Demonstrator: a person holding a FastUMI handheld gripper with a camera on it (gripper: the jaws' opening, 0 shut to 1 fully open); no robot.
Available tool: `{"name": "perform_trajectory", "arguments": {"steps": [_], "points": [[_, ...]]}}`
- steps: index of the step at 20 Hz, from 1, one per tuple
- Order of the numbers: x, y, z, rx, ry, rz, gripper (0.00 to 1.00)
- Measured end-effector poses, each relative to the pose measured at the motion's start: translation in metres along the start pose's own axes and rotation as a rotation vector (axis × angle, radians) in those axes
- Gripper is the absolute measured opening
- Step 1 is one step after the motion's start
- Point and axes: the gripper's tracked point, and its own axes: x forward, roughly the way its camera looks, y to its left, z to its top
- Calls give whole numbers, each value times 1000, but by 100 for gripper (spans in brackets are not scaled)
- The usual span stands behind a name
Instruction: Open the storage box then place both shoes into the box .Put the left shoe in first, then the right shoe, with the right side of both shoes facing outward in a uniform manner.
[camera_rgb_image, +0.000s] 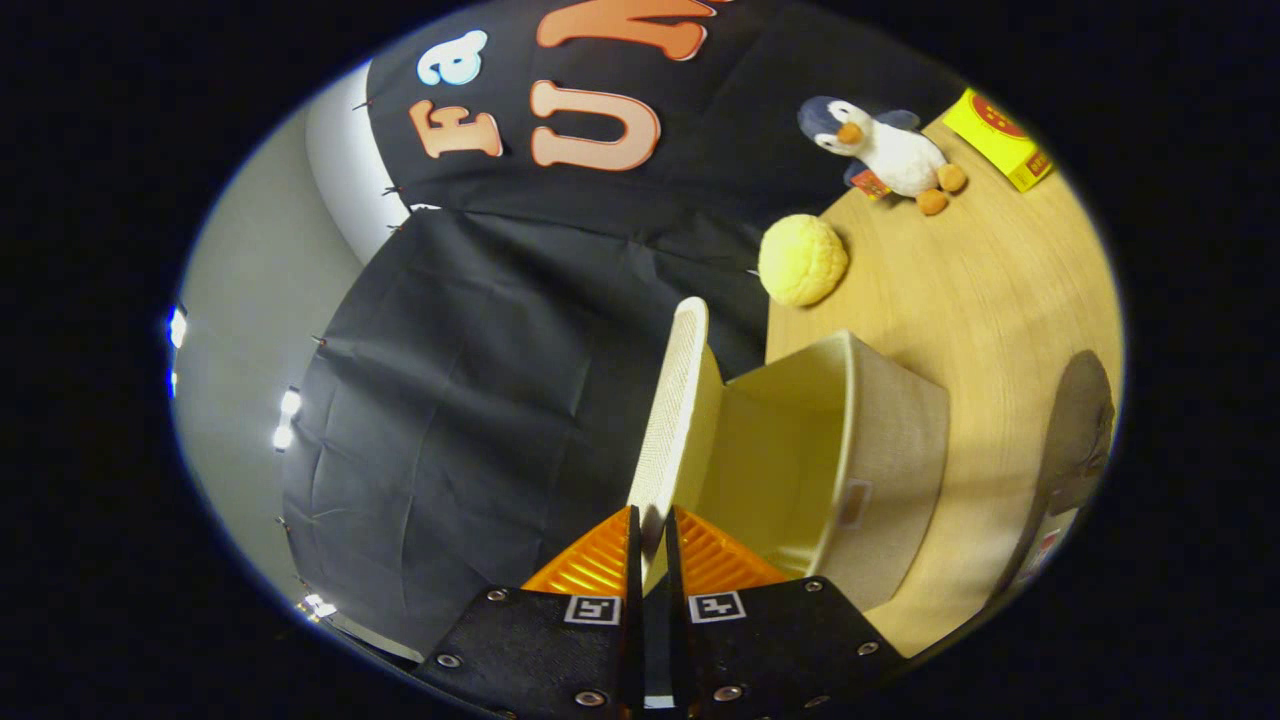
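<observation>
Desk: the pale wood-grain desk (1000, 300) carries everything here; the view is rolled to one side, so the surface runs up and away beyond the fingers.
Storage box: the cream fabric-sided storage box (880, 450) stands on the desk just ahead of the fingers, open, its yellowish inside bare.
Lid: the box's flat cream lid with a woven mesh face (672, 420) stands swung up on edge beside the opening, running from between the fingers away toward the booth wall.
Gripper: the hand-held two-finger gripper (650, 560) has its jaws drawn nearly together, clamped on the near edge of the lid, one finger on each face.
Step in hand: opening the box, by my reading; the lid looks about fully raised.
Doing it well: I would carry the lid on around its hinge line without twisting it, since the grip is thin and near one edge; let go only once the lid rests by itself and will not fall back over the opening.
Shoe: a dark grey shoe (1080, 420) lies on the desk beyond the box's far side, well apart from the fingers; which shoe of the pair it is, I cannot tell.
Other things: a stuffed penguin toy in blue-grey and white (885, 145), a round yellow bumpy ball (802, 260) and a flat yellow carton (1000, 140) sit farther off.
Writing: a small tag on the box's side (855, 503), a red mark on the carton and a tag on the penguin are too small to read.
</observation>
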Motion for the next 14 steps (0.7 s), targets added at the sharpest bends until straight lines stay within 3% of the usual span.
{"name": "perform_trajectory", "arguments": {"steps": [7, 14], "points": [[53, 62, 3, -129, 43, 13, 11], [126, 101, -21, -209, 155, 18, 13]]}}
